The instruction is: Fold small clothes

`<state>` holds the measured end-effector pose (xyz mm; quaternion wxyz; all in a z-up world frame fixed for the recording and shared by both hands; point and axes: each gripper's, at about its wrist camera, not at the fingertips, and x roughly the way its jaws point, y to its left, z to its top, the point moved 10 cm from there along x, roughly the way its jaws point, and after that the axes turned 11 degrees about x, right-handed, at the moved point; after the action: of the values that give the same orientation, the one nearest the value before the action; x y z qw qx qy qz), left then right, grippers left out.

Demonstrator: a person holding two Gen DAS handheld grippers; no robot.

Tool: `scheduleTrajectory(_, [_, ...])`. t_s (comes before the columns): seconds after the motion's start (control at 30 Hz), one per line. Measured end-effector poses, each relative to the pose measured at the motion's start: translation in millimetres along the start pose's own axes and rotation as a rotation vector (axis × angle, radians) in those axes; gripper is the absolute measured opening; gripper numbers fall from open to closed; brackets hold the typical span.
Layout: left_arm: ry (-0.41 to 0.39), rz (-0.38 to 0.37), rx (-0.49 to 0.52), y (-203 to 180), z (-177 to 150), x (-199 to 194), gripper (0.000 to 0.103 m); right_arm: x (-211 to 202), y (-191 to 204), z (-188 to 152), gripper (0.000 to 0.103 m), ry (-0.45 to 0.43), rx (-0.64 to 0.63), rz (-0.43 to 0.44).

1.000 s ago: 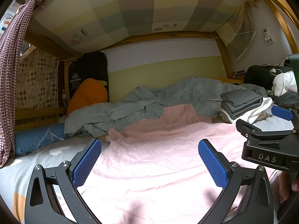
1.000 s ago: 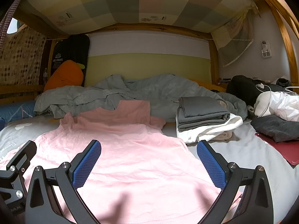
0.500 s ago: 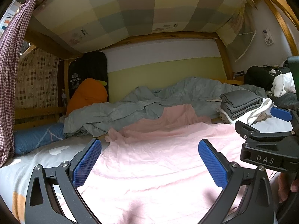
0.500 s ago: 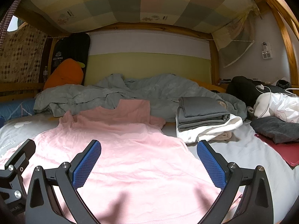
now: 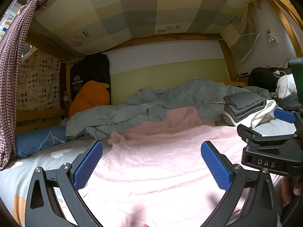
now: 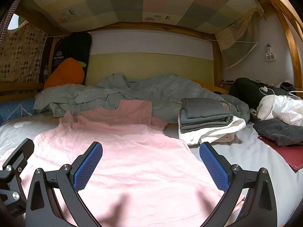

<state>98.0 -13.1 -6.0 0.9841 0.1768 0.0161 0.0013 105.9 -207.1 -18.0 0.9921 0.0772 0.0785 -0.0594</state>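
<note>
Where both jaws gape empty, pink shirt (image 6: 132,151) flat beneath and between them.

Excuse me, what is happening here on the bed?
A person holds a hand-held gripper in each hand above a pink shirt spread flat on the bed. The left hand-held gripper and the right hand-held gripper are both open and hold nothing; the shirt is not yet folded. A stack of folded clothes lies to the right, with a crumpled grey blanket behind.
</note>
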Motion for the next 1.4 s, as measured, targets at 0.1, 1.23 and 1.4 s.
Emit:
scheduleTrajectory(0.1, [0.000, 0.002, -0.006, 1.8, -1.4, -0.4, 0.103, -0.1, -1.2, 0.2, 0.103, 0.003, 0.001, 0.000])
scheduleTrajectory(1.23, [0.072, 0.096, -0.102, 55.3, 18.8, -30.7, 0.103, -5.0, 23.6, -6.1, 0.102, 0.096, -0.065, 0.071])
scheduleTrajectory(1.4, [0.138, 0.049, -0.075, 50.6, 8.5, -23.1, 0.103, -21.7, 8.3, 17.1, 0.102, 0.142, -0.024, 0.090])
